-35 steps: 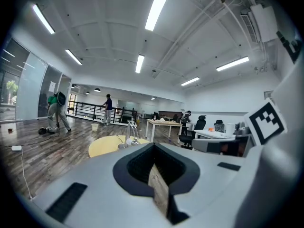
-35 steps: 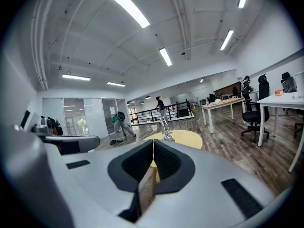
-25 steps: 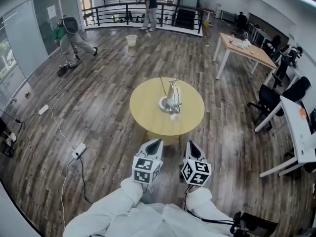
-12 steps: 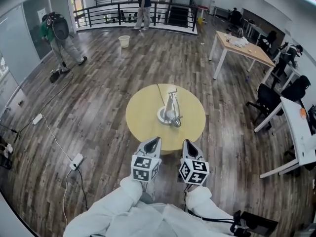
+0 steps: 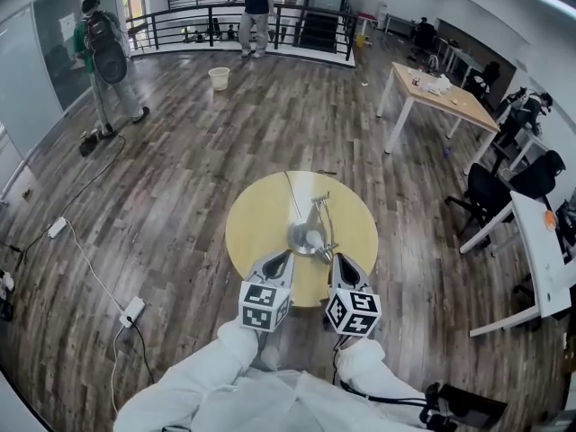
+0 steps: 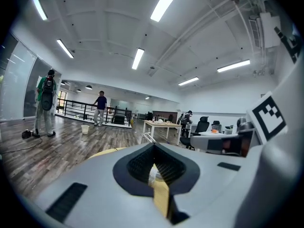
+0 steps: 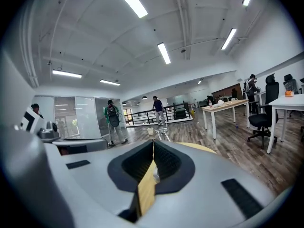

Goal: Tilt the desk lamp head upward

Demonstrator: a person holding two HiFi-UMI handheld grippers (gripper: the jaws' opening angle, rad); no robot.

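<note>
1. We've got both tools empty. The left gripper [image 5: 281,261] and the right gripper [image 5: 342,263] each have their jaws pressed tight together, with nothing between the pads. They hang over the near edge of the round yellow table [image 5: 256,219], just short of the desk lamp [image 5: 311,228].
2. First risk: shut jaws can't take hold of anything. If we go in like this we only nudge the lamp, and on that smooth top we reckon it slides or tips.
3. Second risk: the base looks small and light. Lift the head with nothing steadying the base and the whole lamp may come up or topple.
4. Third risk: the frame is thin, shiny metal. A pinch on it could slip off, so we'd want a square bite.
5. Fourth risk: a thin cord [image 5: 292,193] trails from the lamp to the far edge, and a careless sweep could snag it.
6. The lamp itself stands near the table's middle. It has a round silvery base and a slim metal arm leaning over it. From this high angle we can't tell how far the head is tipped down.
</note>
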